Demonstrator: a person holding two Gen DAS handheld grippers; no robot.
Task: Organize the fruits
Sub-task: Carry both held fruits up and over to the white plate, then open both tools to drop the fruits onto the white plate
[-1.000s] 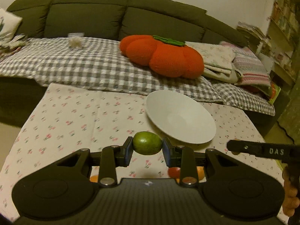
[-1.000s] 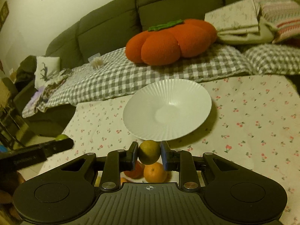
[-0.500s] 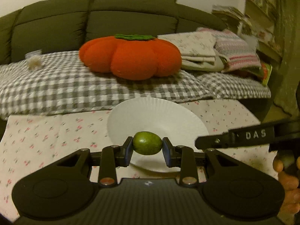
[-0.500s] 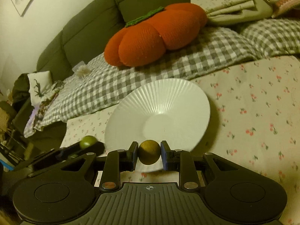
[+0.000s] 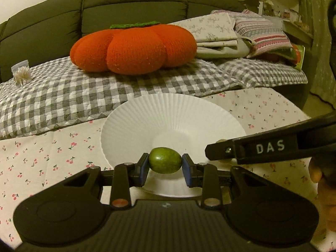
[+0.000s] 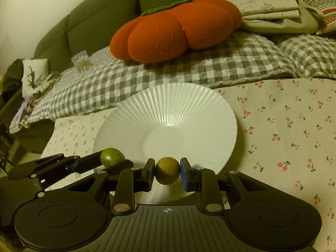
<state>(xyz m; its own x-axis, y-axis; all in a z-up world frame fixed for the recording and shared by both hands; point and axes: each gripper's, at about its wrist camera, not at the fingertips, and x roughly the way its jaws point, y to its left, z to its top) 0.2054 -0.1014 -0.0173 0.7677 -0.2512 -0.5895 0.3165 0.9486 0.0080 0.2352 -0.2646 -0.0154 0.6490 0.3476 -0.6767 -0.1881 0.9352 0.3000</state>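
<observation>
Left gripper [image 5: 164,163] clamping a glossy green oval fruit [image 5: 164,163], right gripper [image 6: 167,171] clamping a dull olive-brown round fruit [image 6: 167,170], both above the near rim of the ribbed white plate [image 6: 178,109]: best lowered close to the centre well before release, so neither rolls off.

The left gripper [image 5: 165,166] is level, and its fingers [image 5: 142,169] are closed on a green fruit [image 5: 165,163]. The right gripper [image 6: 167,171] is level too, just beside the left one, and its fingers [image 6: 184,174] clamp a yellow-brown fruit [image 6: 167,170]. A hand [image 5: 321,180] shows at the right edge of the left view.
</observation>
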